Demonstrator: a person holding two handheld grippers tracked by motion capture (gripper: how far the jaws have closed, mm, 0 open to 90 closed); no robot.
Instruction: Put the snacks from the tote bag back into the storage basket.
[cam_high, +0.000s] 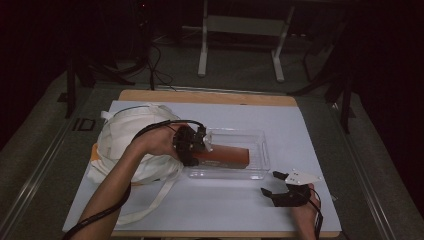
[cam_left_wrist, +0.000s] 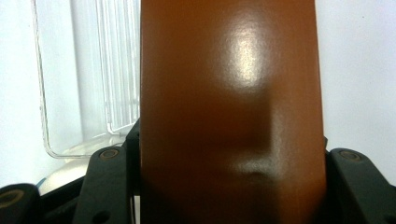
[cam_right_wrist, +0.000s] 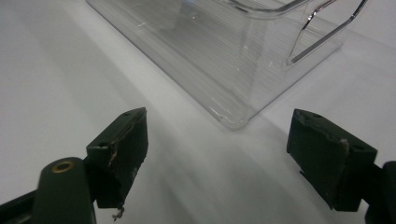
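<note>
1. Over the clear bin's near-left end: left gripper (cam_high: 192, 146) clamping narrowly on the orange-brown box (cam_high: 225, 156), jaws pressing both of its long sides.
2. Straight out from those jaws: box (cam_left_wrist: 231, 107) lying lengthwise inside the clear plastic bin (cam_high: 260, 150), on the white mat (cam_high: 310, 130).
3. Behind the left hand: white cloth bag (cam_high: 125, 135) sitting just beside the bin.
4. Near the bin's front right corner: right gripper (cam_right_wrist: 217, 154) resting wide open, gripping nothing, bin (cam_right_wrist: 224, 51) just ahead.
</note>
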